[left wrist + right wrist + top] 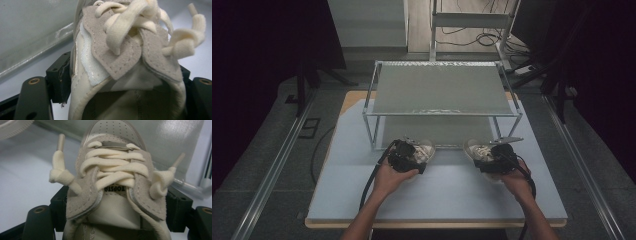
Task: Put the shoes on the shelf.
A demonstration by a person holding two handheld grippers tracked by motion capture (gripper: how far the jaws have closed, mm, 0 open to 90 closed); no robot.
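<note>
Each gripper is clamped on a cream sneaker: the left gripper holds the left shoe and the right gripper holds the right shoe, both just off the front edge of the metal shelf, toes pointing to twelve o'clock. The step in hand looks like carrying the pair toward the shelf; the next move would call for keeping both shoes level and sliding them toe-first onto the lower tier or lifting them well clear for the top one. The left gripper view shows the jaws pressed against the shoe's collar at nine and three o'clock, with knotted laces at two o'clock. The right gripper view adds the tongue label and perforated toe, which the high view is too far off to show.
</note>
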